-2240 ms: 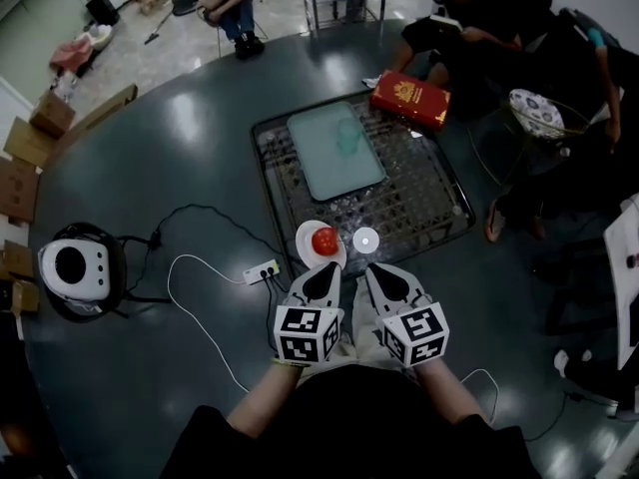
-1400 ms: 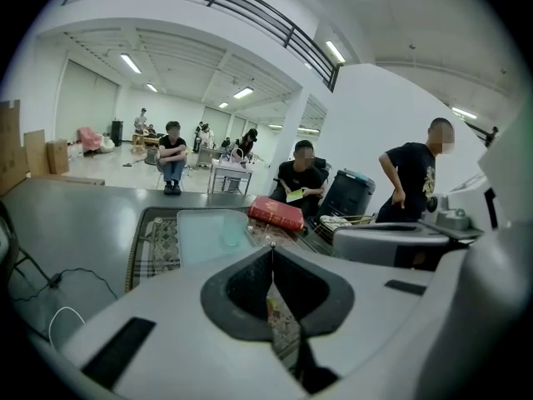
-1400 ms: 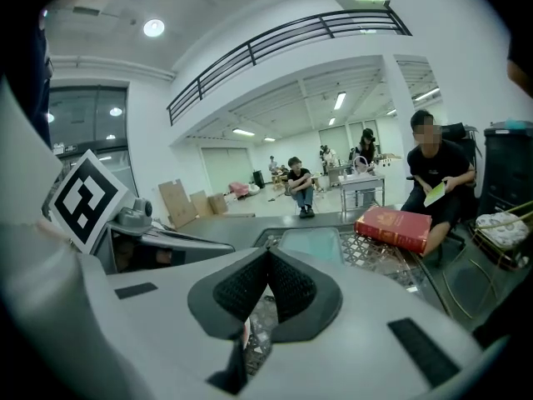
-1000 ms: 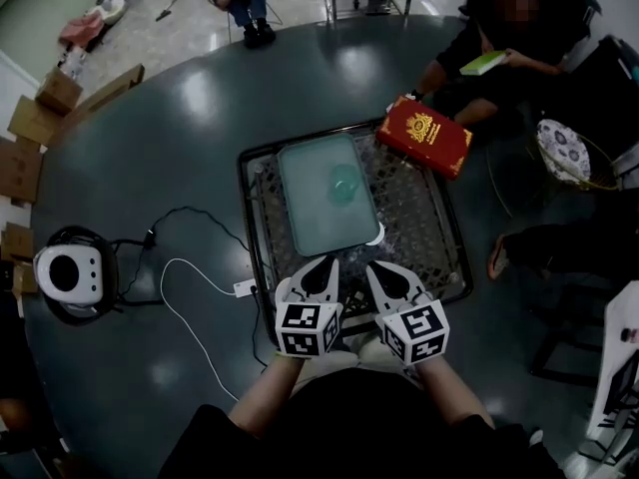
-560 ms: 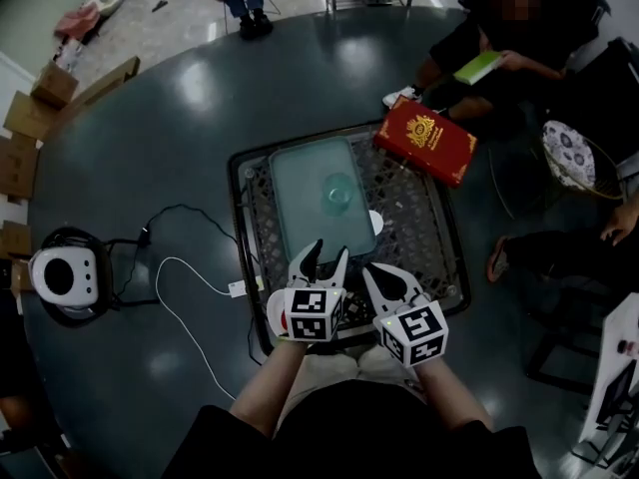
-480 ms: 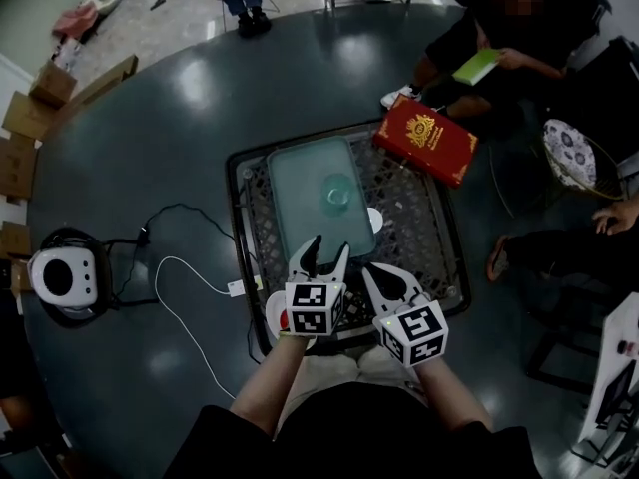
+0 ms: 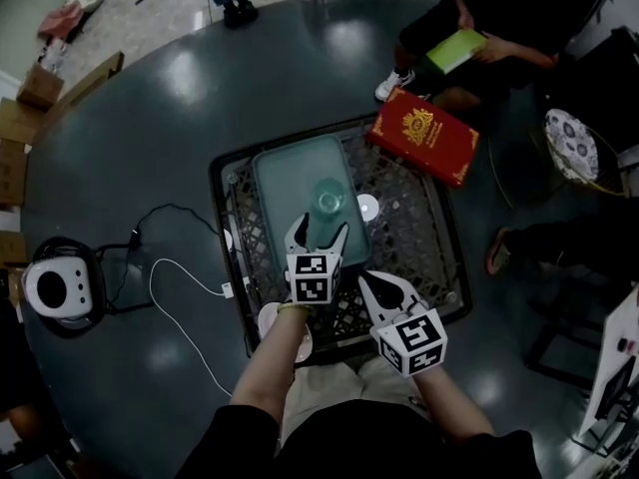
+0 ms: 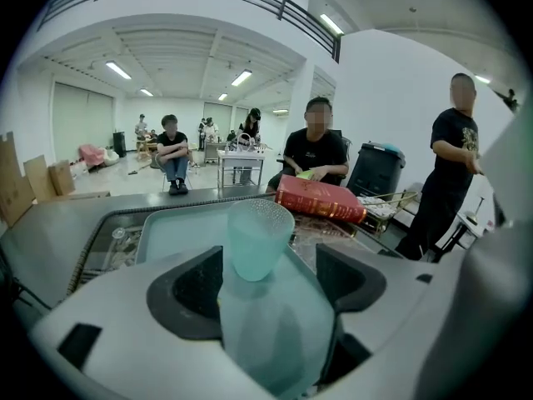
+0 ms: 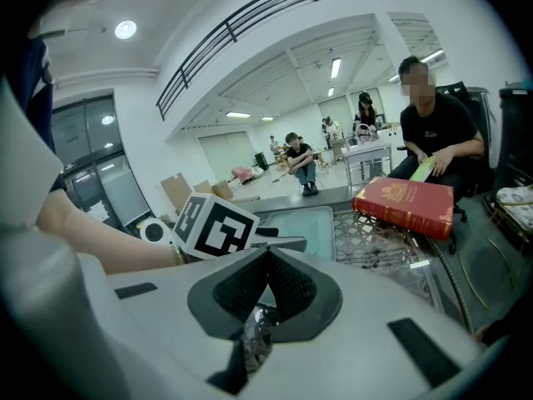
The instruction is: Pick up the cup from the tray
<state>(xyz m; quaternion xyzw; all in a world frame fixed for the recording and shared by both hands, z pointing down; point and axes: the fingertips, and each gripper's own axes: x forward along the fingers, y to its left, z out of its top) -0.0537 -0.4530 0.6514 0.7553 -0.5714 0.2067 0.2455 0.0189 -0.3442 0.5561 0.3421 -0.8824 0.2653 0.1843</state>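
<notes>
A translucent pale green cup (image 7: 327, 200) stands upright on a pale green tray (image 7: 285, 183) that lies on a wire-mesh table top. My left gripper (image 7: 319, 232) reaches over the tray's near end with its jaws opening. In the left gripper view the cup (image 8: 256, 238) stands just ahead of the gap between the pads (image 8: 196, 283), which do not touch it; the left gripper (image 8: 271, 280) holds nothing. My right gripper (image 7: 383, 285) hangs back over the mesh at the table's near side, and in its own view the right gripper (image 9: 266, 261) is shut and holds nothing.
A red book (image 7: 424, 136) lies at the mesh table's (image 7: 429, 238) far right corner. A small white disc (image 7: 368, 208) lies right of the tray. A white plate (image 7: 268, 319) shows under my left forearm. A white device (image 7: 55, 287) with a cable sits far left. People sit around.
My left gripper has gone forward over the tray up to the cup, and its jaws have gone from shut to wide apart. The right gripper has stayed back, shut.
</notes>
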